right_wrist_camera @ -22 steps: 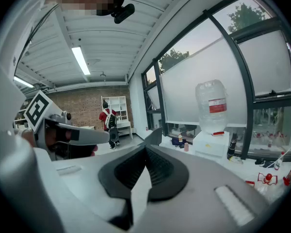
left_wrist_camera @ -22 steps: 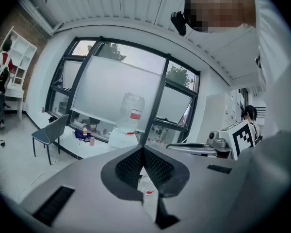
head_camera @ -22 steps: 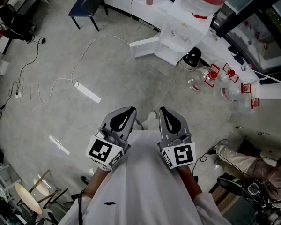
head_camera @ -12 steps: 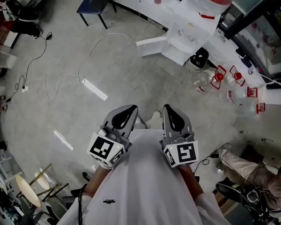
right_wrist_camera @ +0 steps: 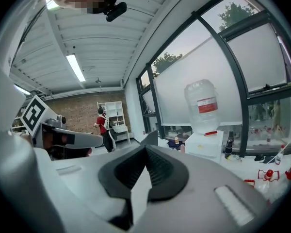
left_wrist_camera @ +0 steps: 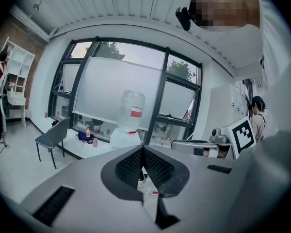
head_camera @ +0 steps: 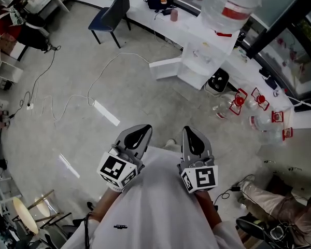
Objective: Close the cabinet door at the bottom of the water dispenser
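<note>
Left gripper [head_camera: 143, 128]: it's riding close to the person's chest, jaws pressing together on nothing at all.
Right gripper [head_camera: 188, 132]: same story here, jaws meeting flush, carrying nothing, pointing out toward the dispenser.
Water dispenser [head_camera: 199, 53]: it's standing by the window ledge, well apart from both grippers, with the big bottle [head_camera: 230, 1] sitting on top.
Cabinet door [head_camera: 165, 68]: it's hanging wide open at the dispenser's foot, sticking out to the left over the floor.
Step in hand: I'm judging this as the approach, with nothing touching the door yet.
Doing it well: I'd be coming in on the door's outer face near its free edge and pushing with shut jaws along its swing. I'd be easing off as it meets the frame, and stepping clear of the empty bottles [head_camera: 237, 101] lying beside the base.
Head view only: it's showing the open door and the cluttered floor around it.
Gripper views only: they're showing the ribbed pads meeting and the bottle standing upright by the window. The door is sitting out of sight below the gripper bodies.
</note>
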The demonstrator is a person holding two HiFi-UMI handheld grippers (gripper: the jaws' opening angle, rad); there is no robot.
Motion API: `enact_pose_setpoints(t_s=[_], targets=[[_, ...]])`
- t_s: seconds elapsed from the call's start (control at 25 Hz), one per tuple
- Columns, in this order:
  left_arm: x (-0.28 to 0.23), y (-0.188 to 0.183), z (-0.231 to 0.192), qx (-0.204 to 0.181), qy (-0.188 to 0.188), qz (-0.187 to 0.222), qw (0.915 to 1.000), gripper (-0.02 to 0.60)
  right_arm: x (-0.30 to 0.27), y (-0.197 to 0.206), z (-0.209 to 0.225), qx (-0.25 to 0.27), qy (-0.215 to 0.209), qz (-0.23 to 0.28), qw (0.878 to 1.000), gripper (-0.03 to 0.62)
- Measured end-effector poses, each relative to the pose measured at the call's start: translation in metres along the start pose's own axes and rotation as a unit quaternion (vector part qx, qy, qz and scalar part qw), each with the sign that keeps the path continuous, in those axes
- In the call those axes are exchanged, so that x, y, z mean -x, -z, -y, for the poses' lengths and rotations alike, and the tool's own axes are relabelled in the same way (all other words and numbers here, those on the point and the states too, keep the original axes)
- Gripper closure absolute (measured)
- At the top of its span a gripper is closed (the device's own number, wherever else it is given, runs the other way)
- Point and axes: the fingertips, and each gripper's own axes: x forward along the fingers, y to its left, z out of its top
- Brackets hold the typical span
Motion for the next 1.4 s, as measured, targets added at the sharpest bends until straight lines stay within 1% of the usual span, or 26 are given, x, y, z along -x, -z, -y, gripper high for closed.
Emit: enact_pose_setpoints(t_s=[0.16,0.28,0.44,0.52,0.68,0.76,0.88,1.12,1.28,1.4], targets=[[-0.014,-0.004,0.003,-0.001,-0.007,0.005,1.0000,0.577,-0.001,0.002,0.016,-0.004,-0.010,0.004,1.000,0.583],[-0.022,0.000,0.003,0.001,-0.007,-0.007,1.0000,0.577,-0.005,0.008,0.023,-0.005,-0.018,-0.009,1.000,0.583],[-0.039,0.000,-0.011,0.014,-0.004,-0.018,0.9997,0.577,-0.023,0.006,0.029,-0.005,-0.022,-0.017,1.000,0.583],[-0.051,-0.003,-0.020,0.014,-0.001,-0.020,0.9997,0.577,-0.036,0.002,0.032,-0.006,-0.021,-0.016,1.000,0.583],[-0.080,-0.016,-0.047,0.016,0.008,-0.018,0.9997,0.577,-0.071,0.003,0.048,-0.016,-0.006,-0.027,0.999,0.583],[-0.092,-0.020,-0.066,0.022,0.013,-0.020,0.9995,0.575,-0.092,0.001,0.051,-0.014,-0.002,-0.032,0.999,0.583],[-0.109,-0.023,-0.100,0.031,0.022,-0.035,0.9987,0.577,-0.128,-0.009,0.052,-0.010,0.005,-0.038,0.999,0.583],[-0.143,-0.051,-0.171,0.038,0.052,-0.052,0.9966,0.577,-0.198,-0.029,0.069,-0.010,0.046,-0.052,0.998,0.583],[-0.172,-0.064,-0.220,0.039,0.078,-0.053,0.9948,0.577,-0.242,-0.039,0.093,-0.011,0.102,-0.050,0.994,0.583],[-0.187,-0.065,-0.249,0.045,0.099,-0.058,0.9924,0.575,-0.263,-0.045,0.106,-0.008,0.137,-0.049,0.989,0.583]])
